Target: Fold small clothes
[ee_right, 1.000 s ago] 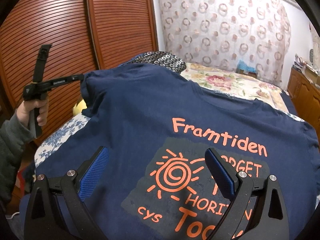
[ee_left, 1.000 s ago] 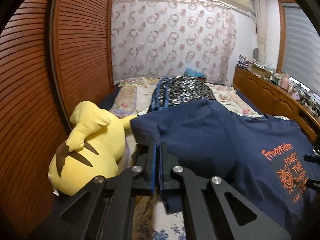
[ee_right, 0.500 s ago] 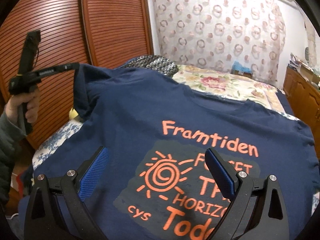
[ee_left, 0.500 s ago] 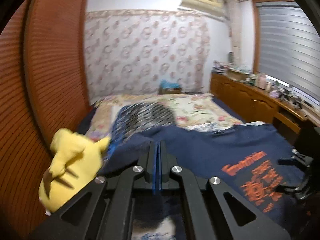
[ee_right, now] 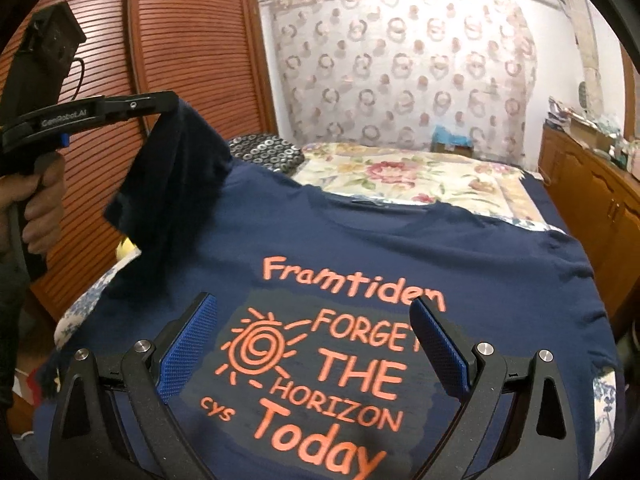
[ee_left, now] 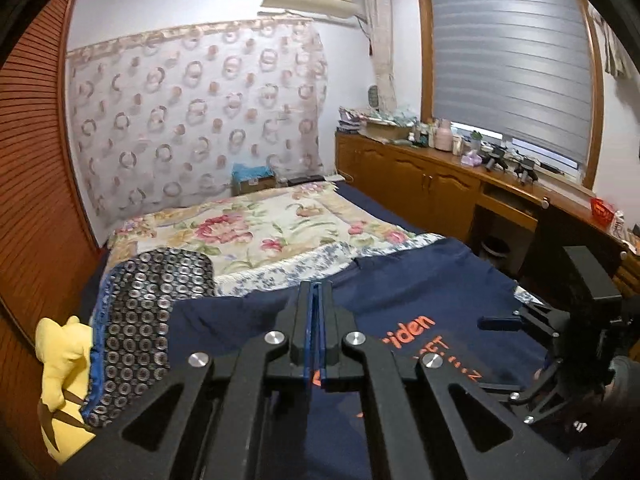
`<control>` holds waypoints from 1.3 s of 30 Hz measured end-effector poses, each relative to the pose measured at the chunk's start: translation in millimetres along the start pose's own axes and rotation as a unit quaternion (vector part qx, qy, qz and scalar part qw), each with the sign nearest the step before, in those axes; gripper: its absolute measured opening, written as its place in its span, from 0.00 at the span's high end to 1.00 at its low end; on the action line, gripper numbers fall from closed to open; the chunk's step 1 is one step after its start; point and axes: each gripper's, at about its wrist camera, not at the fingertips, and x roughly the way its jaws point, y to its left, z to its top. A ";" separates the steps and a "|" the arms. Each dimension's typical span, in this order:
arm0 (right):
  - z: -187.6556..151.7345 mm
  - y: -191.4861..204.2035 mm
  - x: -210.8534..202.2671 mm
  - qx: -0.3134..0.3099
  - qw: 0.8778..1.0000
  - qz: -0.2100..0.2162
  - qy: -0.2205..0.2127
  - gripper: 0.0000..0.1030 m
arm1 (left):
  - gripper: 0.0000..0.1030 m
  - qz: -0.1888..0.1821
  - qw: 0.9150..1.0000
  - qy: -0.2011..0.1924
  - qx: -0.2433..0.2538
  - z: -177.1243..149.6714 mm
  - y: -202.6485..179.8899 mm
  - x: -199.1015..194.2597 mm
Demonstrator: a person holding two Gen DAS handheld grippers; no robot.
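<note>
The navy T-shirt (ee_right: 400, 248) lies print-up on the bed (ee_right: 420, 172). The left claw (ee_right: 170, 106), clamped on its sleeve, lifts that corner, probably to fold it inward. The right claw (ee_right: 312, 344) hovers wide and empty over the print, likely ready to pin the cloth.

1. Navy blue cotton T-shirt (ee_right: 460, 256) with orange print ("Framtiden", a spiral sun, "FORGET THE HORIZON Today") lies print-up, mostly flat, across the near end of the bed.
2. Its left sleeve corner (ee_right: 176, 168) is pulled up off the bed, hanging in a draped fold over the shirt's left side.
</note>
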 end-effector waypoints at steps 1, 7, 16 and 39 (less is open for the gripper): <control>-0.2 -2.4 -0.8 0.002 1.000 -0.001 0.000 0.04 | 0.95 -0.004 1.000 0.002 -0.003 0.3 0.2 -1.4; 1.3 -6.8 3.0 0.004 1.000 -0.005 0.006 0.04 | 0.73 0.025 1.000 0.000 -0.006 -4.8 4.3 -9.4; 15.3 5.6 29.8 -0.030 0.999 0.025 0.031 0.24 | 0.47 0.065 0.997 0.006 -0.032 -51.1 34.6 -22.7; 15.5 78.2 139.8 -0.154 0.967 0.115 0.165 0.98 | 0.43 0.092 0.989 0.072 -0.089 -150.1 54.7 -9.6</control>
